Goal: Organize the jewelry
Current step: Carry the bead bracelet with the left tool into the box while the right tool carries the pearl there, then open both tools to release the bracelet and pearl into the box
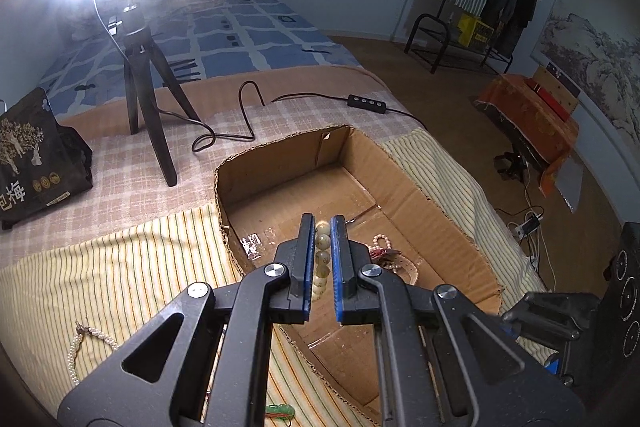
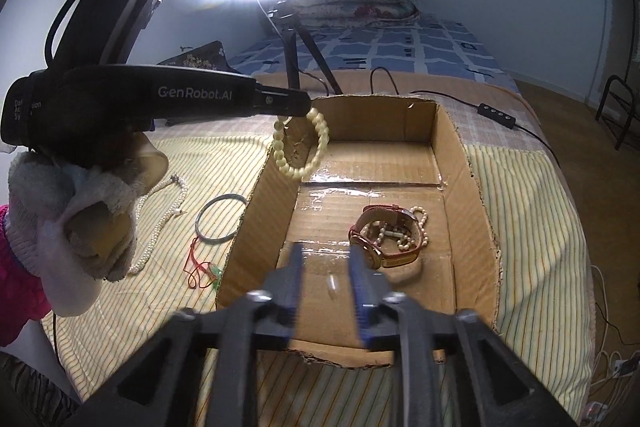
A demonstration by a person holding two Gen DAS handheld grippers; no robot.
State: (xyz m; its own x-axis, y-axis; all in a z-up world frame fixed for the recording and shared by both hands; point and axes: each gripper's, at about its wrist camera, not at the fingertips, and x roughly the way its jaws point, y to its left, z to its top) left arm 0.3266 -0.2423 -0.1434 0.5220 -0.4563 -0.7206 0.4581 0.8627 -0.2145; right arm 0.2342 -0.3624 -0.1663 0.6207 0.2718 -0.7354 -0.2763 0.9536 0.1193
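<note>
Between left gripper (image 1: 322, 227) fingers: bead bracelet (image 1: 322, 259).

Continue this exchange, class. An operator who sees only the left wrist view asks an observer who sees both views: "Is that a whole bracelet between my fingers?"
Observer: Yes. The left gripper pinches a cream bead bracelet, and its full loop hangs free by the cardboard box's far left corner.
Operator: What lies in the box behind my right finger?
Observer: A brown-strapped wristwatch, with a pearl bracelet threaded through its strap loop.
Operator: Is any jewelry outside the box that I miss?
Observer: A silver bangle lies on the striped cloth, left of the box.
</note>
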